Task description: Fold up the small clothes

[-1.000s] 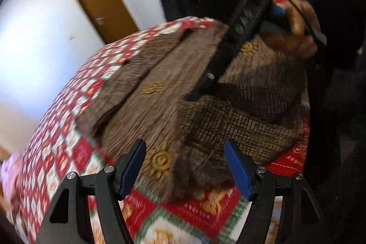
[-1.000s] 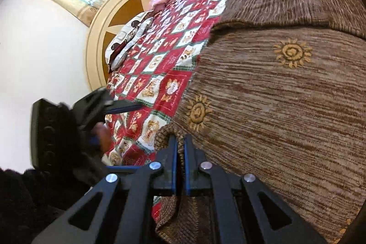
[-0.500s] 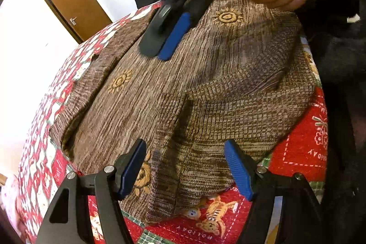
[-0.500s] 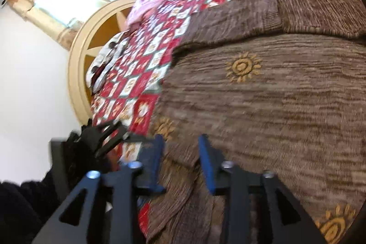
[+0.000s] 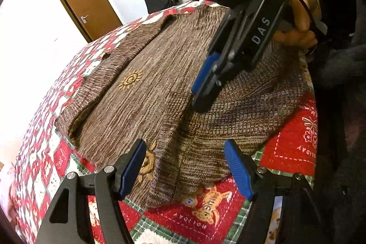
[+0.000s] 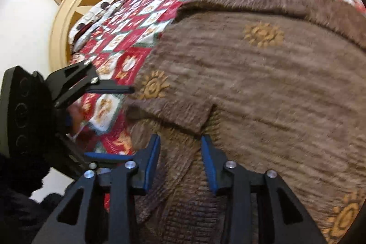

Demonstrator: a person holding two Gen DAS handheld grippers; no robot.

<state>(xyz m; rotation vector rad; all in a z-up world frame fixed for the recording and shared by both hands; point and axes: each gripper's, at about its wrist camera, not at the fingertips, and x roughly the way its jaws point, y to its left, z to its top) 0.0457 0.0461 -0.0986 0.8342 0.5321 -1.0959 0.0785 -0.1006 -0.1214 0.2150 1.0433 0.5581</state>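
Left wrist view: a red, white and green patchwork quilt (image 5: pixel 295 141) covers a bed. On it lies a brown knitted sweater (image 5: pixel 148 106) with gold sun motifs, spread flat, one edge folded over to show a gridded underside; its near hem lies by the quilt's edge. The sweater's far side is cut off behind the right gripper (image 5: pixel 201 95), and the right wrist view is blurred. A hand (image 5: pixel 302 22) grips that tool, angled down over the sweater; its jaws are closing, nothing pinched. The left gripper (image 5: pixel 184 166) hovers above the near hem, jaws spread wide and empty. A brown door (image 5: pixel 84 1) stands behind.
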